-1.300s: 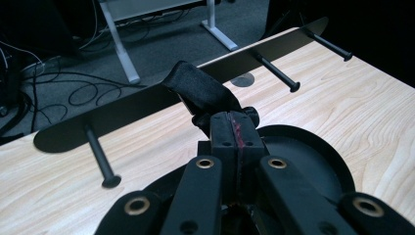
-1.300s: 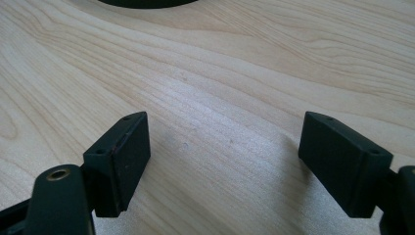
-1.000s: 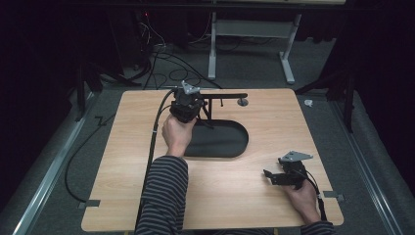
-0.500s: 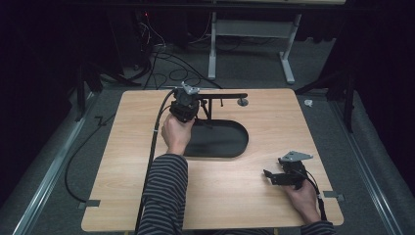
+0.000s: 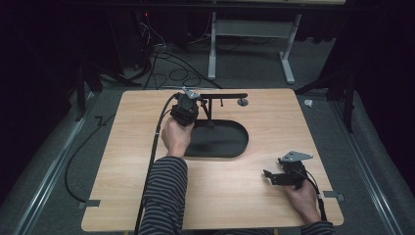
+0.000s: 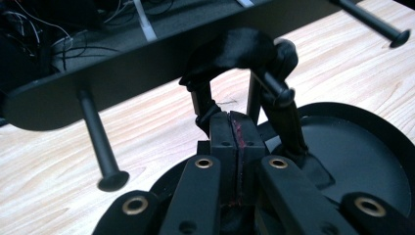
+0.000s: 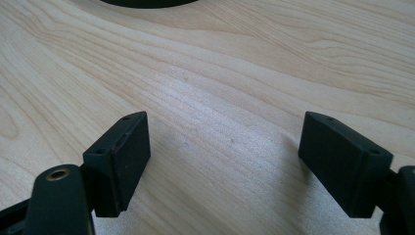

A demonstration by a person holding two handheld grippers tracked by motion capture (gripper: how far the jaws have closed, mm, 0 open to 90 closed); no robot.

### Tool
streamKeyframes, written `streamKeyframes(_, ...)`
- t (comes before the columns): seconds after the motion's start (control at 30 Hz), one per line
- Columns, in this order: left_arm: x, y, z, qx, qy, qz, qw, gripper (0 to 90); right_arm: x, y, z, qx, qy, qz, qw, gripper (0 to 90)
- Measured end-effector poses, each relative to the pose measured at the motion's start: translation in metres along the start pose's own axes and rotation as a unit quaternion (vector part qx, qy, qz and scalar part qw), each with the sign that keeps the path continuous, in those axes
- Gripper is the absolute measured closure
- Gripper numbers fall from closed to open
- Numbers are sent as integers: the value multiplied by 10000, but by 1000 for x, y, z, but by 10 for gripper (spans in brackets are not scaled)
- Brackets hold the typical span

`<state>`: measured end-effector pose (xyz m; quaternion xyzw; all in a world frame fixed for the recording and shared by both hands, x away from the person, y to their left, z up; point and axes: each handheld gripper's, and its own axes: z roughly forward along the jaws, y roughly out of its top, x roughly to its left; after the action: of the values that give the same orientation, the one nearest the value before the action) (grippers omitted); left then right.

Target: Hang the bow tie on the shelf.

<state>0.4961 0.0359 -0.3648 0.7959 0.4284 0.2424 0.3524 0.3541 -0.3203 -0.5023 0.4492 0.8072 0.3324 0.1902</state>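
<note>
Left gripper [image 5: 187,111] at the far end of the black stand [image 5: 215,139], jaws closed flat together with nothing clamped between them, tips just below a dark strap [image 6: 235,49] looped over the stand's post. Judged: placed to work the strap on its peg. Right gripper [image 5: 274,177] idle, near right on the surface [image 5: 122,166], jaws open and empty, parked clear of the stand.

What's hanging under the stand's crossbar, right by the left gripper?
A black looped item hangs at the stand crossbar, over the black oval base. The shut left gripper hides its lower end, so contact can't be judged.
</note>
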Motion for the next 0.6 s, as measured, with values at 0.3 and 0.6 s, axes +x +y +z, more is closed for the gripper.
streamKeyframes(0.3, 0, -5, -1, 1, -70, -35, 10000, 825, 0, 0, 0, 0, -1, -1, 10000, 205)
streamKeyframes(0.6, 2, -16, -7, -51, -130, -94, 9999, 786, 0, 0, 0, -11, -9, -3, 10000, 205)
